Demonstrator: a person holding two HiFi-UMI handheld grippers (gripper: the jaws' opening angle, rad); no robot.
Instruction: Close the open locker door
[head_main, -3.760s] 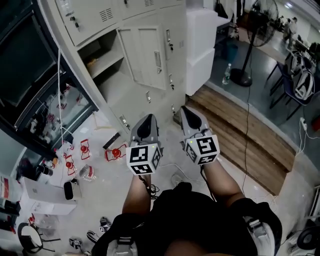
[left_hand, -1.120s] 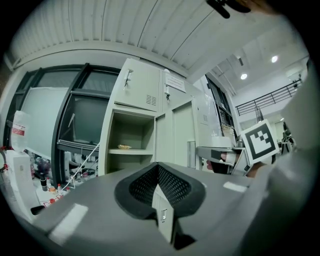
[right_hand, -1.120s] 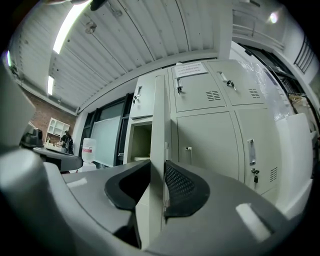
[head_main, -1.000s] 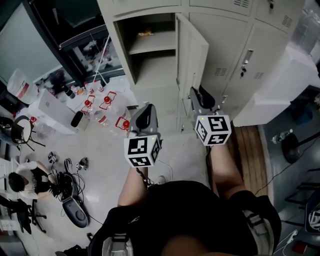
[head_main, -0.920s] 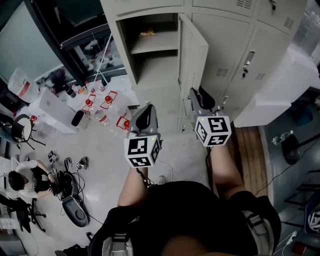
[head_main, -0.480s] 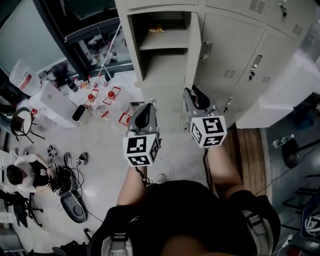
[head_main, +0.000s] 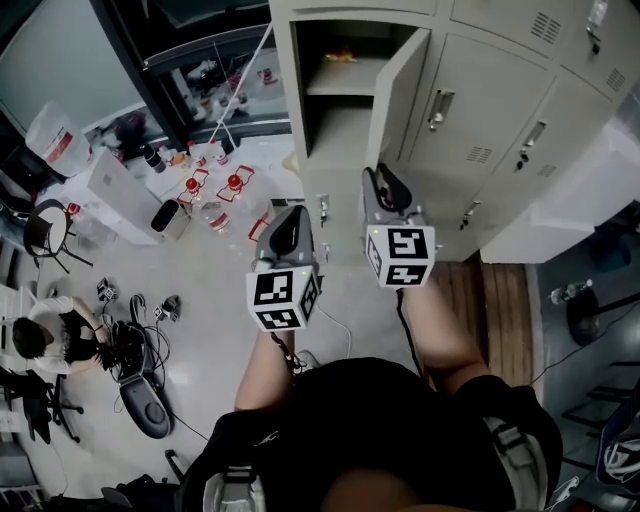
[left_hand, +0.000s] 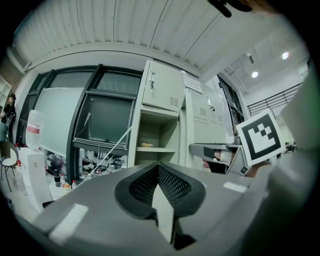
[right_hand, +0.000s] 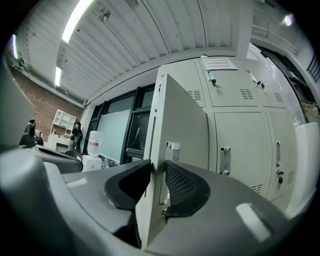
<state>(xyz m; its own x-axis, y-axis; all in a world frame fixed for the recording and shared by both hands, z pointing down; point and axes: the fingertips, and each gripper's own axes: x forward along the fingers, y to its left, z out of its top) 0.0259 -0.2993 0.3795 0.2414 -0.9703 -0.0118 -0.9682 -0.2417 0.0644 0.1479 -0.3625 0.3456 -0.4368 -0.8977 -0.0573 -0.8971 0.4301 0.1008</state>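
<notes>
The open locker door (head_main: 400, 95) is pale grey and stands out from its compartment (head_main: 335, 100), which has a shelf inside. My right gripper (head_main: 374, 180) is shut on the door's free edge low down. In the right gripper view that door edge (right_hand: 175, 125) runs straight up between the pads of the right gripper (right_hand: 156, 167), whose jaws have just closed slightly tighter on it. My left gripper (head_main: 288, 222) hovers left of the door, shut on nothing. In the left gripper view the left gripper (left_hand: 158, 167) points at the open compartment (left_hand: 152, 145).
Closed lockers (head_main: 500, 90) fill the wall to the right of the door. On the floor at left stand red-capped bottles (head_main: 205, 190) and a white box (head_main: 115, 190). A person (head_main: 45, 340) sits at lower left. A wooden strip (head_main: 490, 300) runs at right.
Both grippers have moved towards the lockers, the right one leftward with the door edge in it. The door has swung partway towards its compartment.
</notes>
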